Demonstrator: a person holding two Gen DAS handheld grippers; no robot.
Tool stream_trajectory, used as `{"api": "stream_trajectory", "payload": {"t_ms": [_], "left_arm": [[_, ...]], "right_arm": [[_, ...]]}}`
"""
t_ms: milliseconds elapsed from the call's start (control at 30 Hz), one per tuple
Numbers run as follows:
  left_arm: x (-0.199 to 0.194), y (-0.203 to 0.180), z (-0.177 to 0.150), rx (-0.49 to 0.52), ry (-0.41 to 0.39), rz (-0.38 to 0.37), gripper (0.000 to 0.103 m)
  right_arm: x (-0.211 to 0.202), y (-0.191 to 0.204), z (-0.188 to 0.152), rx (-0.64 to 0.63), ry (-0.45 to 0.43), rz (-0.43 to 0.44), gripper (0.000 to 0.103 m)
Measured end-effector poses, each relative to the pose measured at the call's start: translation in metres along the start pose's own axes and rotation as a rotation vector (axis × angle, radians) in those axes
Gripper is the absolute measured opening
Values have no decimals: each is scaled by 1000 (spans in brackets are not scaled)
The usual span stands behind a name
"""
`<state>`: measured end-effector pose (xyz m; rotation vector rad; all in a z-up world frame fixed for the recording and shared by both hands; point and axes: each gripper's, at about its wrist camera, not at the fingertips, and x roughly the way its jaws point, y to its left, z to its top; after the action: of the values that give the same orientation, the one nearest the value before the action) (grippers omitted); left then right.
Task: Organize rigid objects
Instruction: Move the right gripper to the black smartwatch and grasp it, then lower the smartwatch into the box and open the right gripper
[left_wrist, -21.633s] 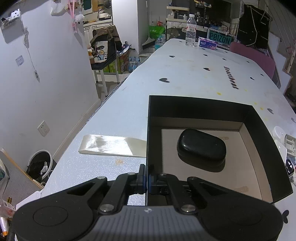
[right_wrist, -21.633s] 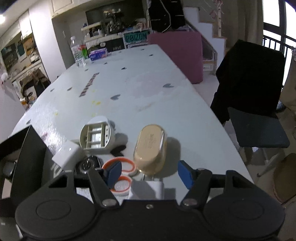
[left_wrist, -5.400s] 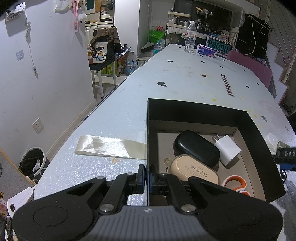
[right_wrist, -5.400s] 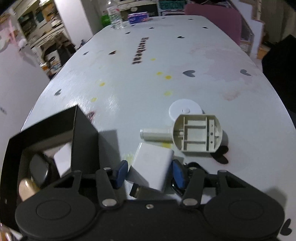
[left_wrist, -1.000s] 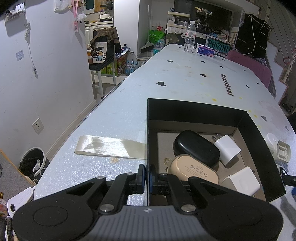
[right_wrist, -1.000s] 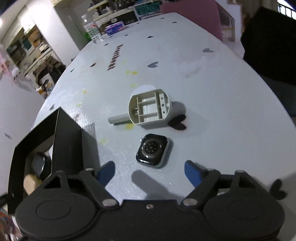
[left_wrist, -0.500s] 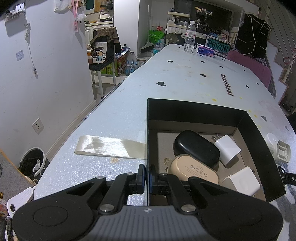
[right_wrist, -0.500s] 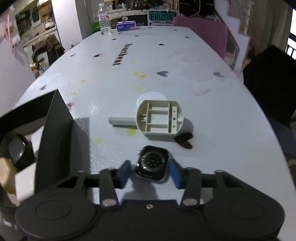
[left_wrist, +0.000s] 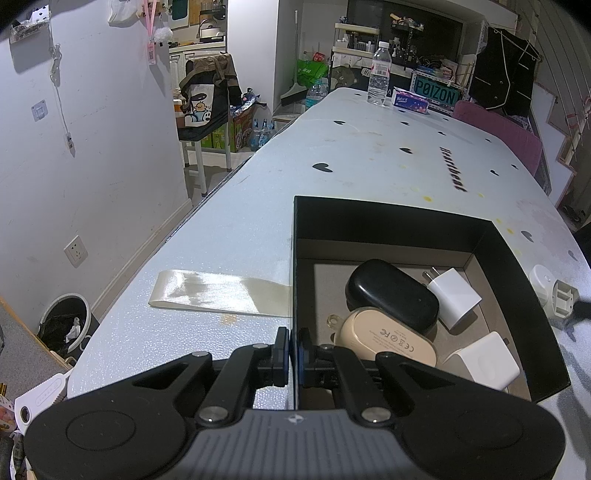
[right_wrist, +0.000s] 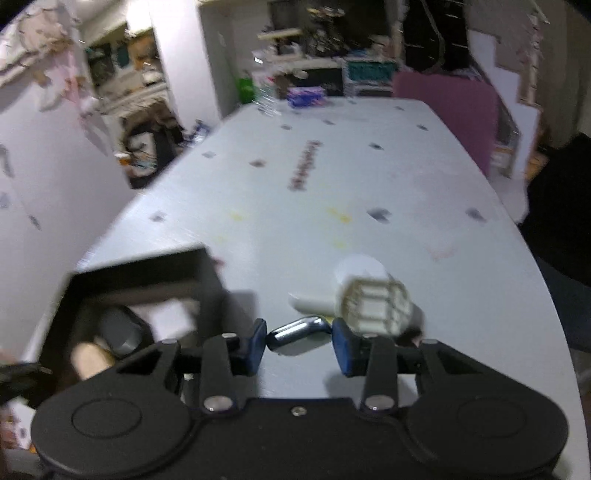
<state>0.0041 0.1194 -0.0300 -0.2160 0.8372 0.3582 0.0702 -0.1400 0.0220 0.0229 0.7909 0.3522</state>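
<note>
My left gripper is shut on the near left wall of the black box and holds still. Inside lie a black case, a beige case, a white plug charger and a white cube adapter. My right gripper has its jaws closing on a dark smartwatch body. The watch sits between the blue pads, tilted and lifted off the table, right of the box. The right wrist view is blurred by motion.
A white plastic battery holder with a stub lies on the table just beyond the watch, and shows as the battery holder right of the box. A cream ribbon strip lies left of the box. A water bottle stands at the far end.
The right gripper closed onto the watch that lay on the table, then rose and rolled with it. The left gripper and the box have not moved.
</note>
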Motion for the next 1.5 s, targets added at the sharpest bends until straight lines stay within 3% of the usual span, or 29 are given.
{"api": "stream_trajectory", "payload": {"t_ms": [167,367,700,867,1033,1500], "left_arm": [[0,0,0,0,0,0,4],[0,0,0,0,0,-1,4],[-1,-2,0,1,0,-2,5],[-1,-2,0,0,0,-2,5],[0,-2,0,1,-1,-1,5],[0,-2,0,0,0,-2,4]], "right_arm": [[-5,32,20,-47,21,111,38],[16,65,24,-73,103,189,37],[57,103,16,-189,253,136,36],[68,108,6,-172,327,138,36],[61,109,9,-178,308,132,44],[40,102,14,-196,281,126,47]]}}
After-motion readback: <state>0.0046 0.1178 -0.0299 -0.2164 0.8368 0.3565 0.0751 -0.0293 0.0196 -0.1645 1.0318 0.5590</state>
